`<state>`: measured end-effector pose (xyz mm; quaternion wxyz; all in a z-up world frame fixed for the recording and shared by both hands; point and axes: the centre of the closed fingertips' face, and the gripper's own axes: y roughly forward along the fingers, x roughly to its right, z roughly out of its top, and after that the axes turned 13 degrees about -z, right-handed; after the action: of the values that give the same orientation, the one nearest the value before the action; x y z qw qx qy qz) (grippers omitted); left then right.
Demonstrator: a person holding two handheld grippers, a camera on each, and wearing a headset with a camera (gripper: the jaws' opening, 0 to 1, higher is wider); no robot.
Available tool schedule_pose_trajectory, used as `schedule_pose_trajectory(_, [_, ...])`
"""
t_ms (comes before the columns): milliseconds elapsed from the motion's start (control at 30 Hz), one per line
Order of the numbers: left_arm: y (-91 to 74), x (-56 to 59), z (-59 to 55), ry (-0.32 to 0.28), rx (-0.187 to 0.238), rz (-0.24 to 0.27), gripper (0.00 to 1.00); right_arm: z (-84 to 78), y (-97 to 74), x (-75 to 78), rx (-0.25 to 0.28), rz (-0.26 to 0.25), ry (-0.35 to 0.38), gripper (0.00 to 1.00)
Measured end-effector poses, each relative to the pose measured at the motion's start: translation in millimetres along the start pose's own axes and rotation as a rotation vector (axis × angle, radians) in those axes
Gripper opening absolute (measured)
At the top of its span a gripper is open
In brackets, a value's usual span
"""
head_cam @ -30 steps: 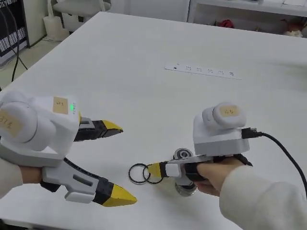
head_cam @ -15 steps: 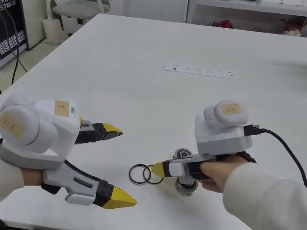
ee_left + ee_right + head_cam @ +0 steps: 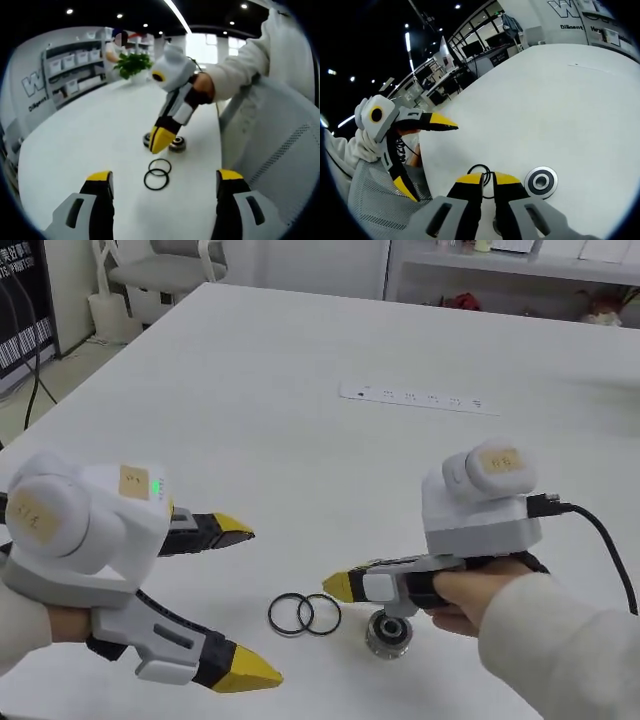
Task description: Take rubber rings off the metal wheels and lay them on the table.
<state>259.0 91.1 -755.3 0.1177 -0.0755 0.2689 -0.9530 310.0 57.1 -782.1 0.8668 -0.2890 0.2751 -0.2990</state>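
Note:
Two black rubber rings (image 3: 303,614) lie flat, side by side and touching, on the white table (image 3: 300,440). My right gripper (image 3: 340,587) hovers just right of them, shut with nothing in it; in its own view the rings (image 3: 480,170) peek out past its tips (image 3: 488,178). One metal wheel (image 3: 388,633) stands below that gripper, and a wheel (image 3: 541,181) lies to its right. My left gripper (image 3: 245,602) is open wide left of the rings. From it the rings (image 3: 157,175) lie straight ahead between its jaws (image 3: 165,176), with the right gripper (image 3: 161,137) and two wheels (image 3: 170,143) beyond.
A white power strip (image 3: 415,398) lies farther back on the table. A black cable (image 3: 600,550) trails from the right gripper. Shelves with small items run along the back, and a chair (image 3: 160,265) stands beyond the far left corner. The table's near edge is close below the left gripper.
The right gripper has lifted and drawn back to the right, off the rings, which stay on the table. The left gripper has held its place, still open.

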Motion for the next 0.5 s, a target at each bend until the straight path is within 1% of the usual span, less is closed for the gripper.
schedule_pose_trajectory(167, [-0.5,-1.2,-0.4,-0.001,0.0,0.003,0.86,4.7,-6.3,2.2,0.017,-0.001,0.0,0.05])
schedule_pose_trajectory(367, [1.5,1.1,-1.9,-0.005,-0.004,-0.01,0.86,11.1,-14.5,6.9,0.039,0.0,0.003,0.07])
schedule_pose_trajectory(500, [1.4,0.8,-2.2,-0.005,-0.006,-0.008,0.86,17.0,-20.4,10.7,0.059,-0.007,0.007,0.08])
